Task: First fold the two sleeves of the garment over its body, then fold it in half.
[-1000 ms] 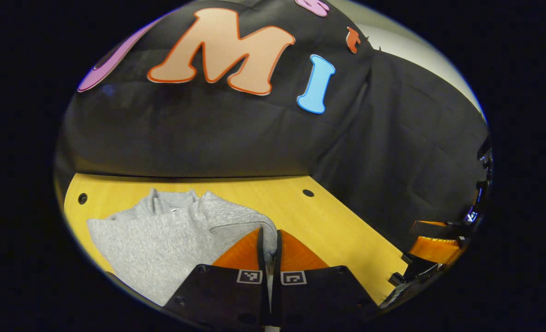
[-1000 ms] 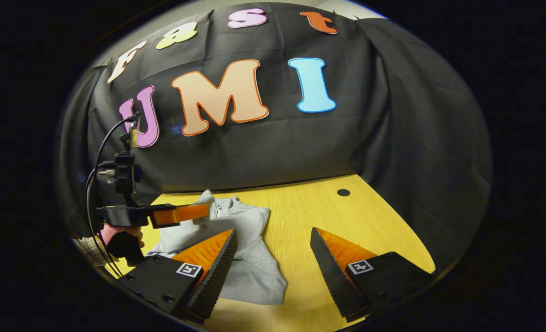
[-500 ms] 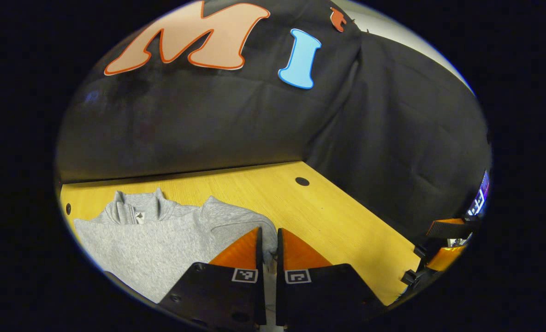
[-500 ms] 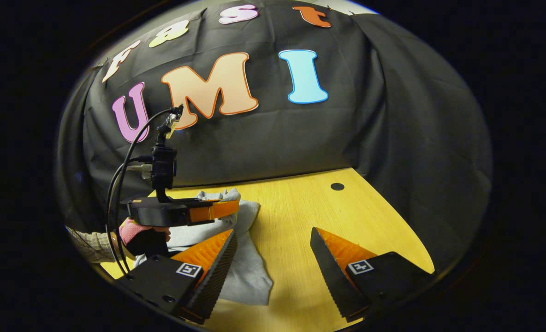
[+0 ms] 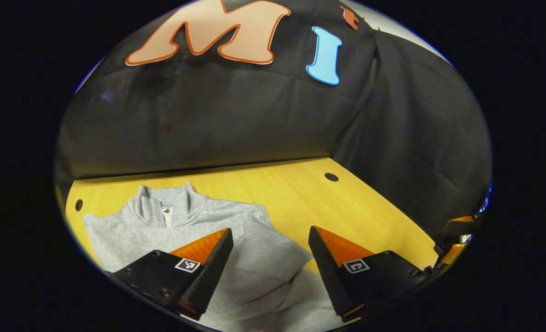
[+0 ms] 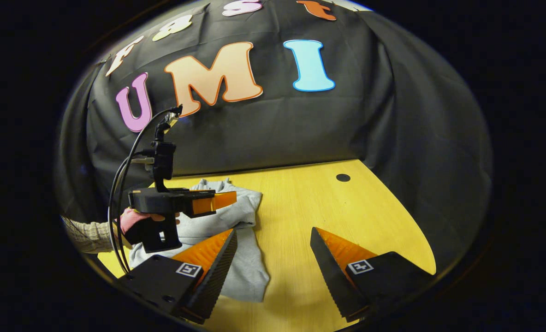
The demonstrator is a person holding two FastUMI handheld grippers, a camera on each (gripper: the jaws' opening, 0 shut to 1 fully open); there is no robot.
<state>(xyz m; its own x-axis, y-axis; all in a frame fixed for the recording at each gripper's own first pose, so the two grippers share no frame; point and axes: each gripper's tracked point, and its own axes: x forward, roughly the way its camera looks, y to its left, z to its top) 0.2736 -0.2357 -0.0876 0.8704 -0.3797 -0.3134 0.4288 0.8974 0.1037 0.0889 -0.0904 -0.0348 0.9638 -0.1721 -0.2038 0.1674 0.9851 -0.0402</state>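
soft grey fleece garment with a zip collar [image 5: 194, 230] lying on the yellow wooden table [image 5: 370, 216], collar toward 12 o'clock in the left gripper view, one sleeve [image 5: 273, 281] folded over the body at 6 o'clock. left gripper [image 5: 270, 249] released, fingers spread wide above the fabric, gripping nothing. right gripper [image 6: 273, 251] also spread wide and empty, above bare table, with the garment's edge at its 9 o'clock. in the right gripper view, a hand [image 6: 137, 221] holding the left gripper over the garment at 9 o'clock.
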